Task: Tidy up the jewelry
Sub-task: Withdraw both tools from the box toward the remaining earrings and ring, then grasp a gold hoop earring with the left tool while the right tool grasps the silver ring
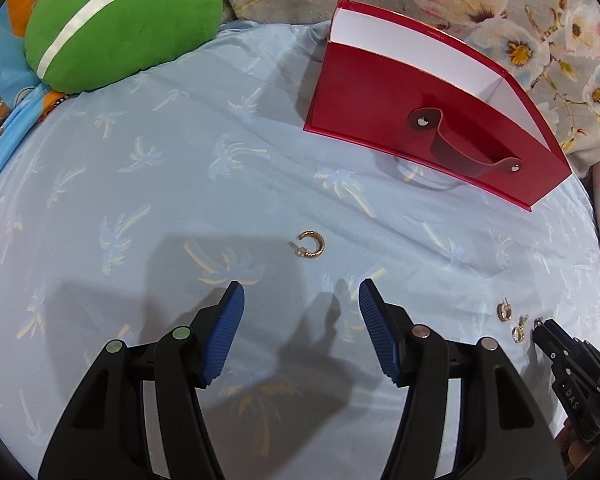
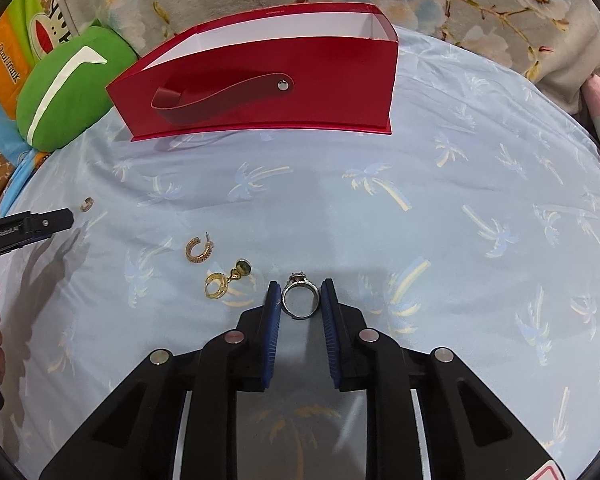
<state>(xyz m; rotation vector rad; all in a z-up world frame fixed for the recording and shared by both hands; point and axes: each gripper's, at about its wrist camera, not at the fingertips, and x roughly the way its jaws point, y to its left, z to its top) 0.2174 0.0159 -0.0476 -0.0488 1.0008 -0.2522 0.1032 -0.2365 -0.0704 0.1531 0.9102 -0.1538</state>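
My left gripper (image 1: 301,294) is open and empty, just short of a gold hoop earring (image 1: 310,244) that lies on the blue sheet. My right gripper (image 2: 300,294) has its blue pads against both sides of a silver ring with a stone (image 2: 299,295). Left of it lie a gold hoop earring (image 2: 198,250) and a gold drop earring (image 2: 225,279); both also show in the left wrist view, the hoop (image 1: 504,309) and the drop earring (image 1: 520,332). The open red box (image 1: 420,100) stands behind, also in the right wrist view (image 2: 268,92).
A green cushion (image 1: 120,24) lies at the back left. A floral blanket (image 1: 520,20) runs along the back. The left gripper shows at the left edge of the right wrist view (image 2: 28,228), near the far hoop earring (image 2: 86,203).
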